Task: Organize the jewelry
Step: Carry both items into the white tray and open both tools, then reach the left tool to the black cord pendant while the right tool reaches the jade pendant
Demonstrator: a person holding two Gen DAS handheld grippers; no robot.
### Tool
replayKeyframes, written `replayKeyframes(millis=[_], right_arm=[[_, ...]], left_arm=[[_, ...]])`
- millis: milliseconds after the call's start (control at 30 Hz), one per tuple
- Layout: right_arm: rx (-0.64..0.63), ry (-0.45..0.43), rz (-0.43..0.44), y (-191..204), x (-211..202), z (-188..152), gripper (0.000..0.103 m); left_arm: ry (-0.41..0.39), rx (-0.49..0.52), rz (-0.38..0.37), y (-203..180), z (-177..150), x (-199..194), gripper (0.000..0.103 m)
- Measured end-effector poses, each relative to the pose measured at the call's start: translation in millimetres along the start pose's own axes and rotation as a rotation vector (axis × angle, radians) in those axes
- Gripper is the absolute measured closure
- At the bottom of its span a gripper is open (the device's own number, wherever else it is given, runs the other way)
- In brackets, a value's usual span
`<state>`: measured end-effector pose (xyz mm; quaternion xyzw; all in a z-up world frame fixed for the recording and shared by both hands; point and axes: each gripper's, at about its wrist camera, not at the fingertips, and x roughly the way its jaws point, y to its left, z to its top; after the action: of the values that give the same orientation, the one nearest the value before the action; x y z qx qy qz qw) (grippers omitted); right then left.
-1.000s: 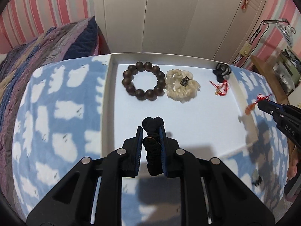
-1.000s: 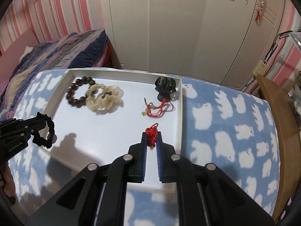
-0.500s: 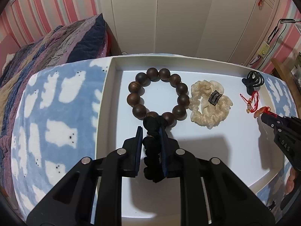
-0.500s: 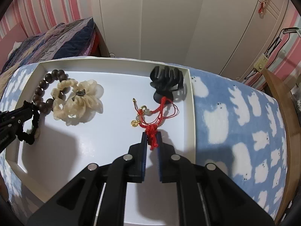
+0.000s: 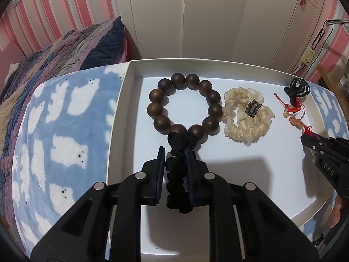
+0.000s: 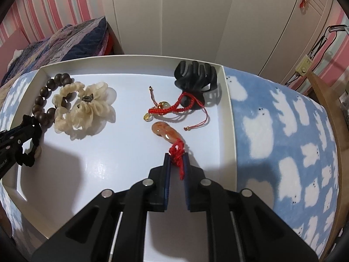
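A white tray (image 5: pixel 124 100) lies on a blue cloud-print blanket. My left gripper (image 5: pixel 175 152) is shut on a black hair scrunchie (image 5: pixel 177 174) low over the tray, its top touching a brown wooden bead bracelet (image 5: pixel 185 107). A cream scrunchie (image 5: pixel 246 118) lies beside the beads. My right gripper (image 6: pixel 176 159) is shut on the red cord (image 6: pixel 177 152) of an orange stone pendant (image 6: pixel 166 132) that rests on the tray floor (image 6: pixel 109 163). A red string bracelet (image 6: pixel 172 108) and a black claw clip (image 6: pixel 195 83) lie beyond it.
The blue blanket (image 6: pixel 283 135) surrounds the tray. A striped quilt (image 5: pixel 65 50) lies at the back left, white wardrobe doors (image 5: pixel 207 17) behind. A wooden edge (image 6: pixel 327 113) runs along the right. The other gripper shows at the right in the left wrist view (image 5: pixel 305 138).
Both grippers moved forward and down over the tray. The black scrunchie now reaches the bead bracelet. The orange pendant has come down onto the tray floor near the red bracelet.
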<state>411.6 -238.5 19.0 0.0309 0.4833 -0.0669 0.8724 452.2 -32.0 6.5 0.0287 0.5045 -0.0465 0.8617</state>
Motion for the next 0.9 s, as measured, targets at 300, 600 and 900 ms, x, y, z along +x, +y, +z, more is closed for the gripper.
replayKeyframes(millis=[300, 600, 900], right_arm=[[-0.012, -0.018, 0.017, 5.1, -20.6, -0.9, 0.049], [0.002, -0.122, 0.054, -10.3, -98.3, -12.5, 0.012], [0.062, -0.145, 0.051, -44.2, -156.7, -60.9, 0.008]], left_arm=[[-0.034, 0.006, -0.008, -0.7, -5.8, -24.6, 0.042], [-0.143, 0.006, -0.031, 1.1, -20.0, -99.8, 0.003], [-0.133, -0.077, -0.043, 4.5, -62.5, -153.3, 0.003]])
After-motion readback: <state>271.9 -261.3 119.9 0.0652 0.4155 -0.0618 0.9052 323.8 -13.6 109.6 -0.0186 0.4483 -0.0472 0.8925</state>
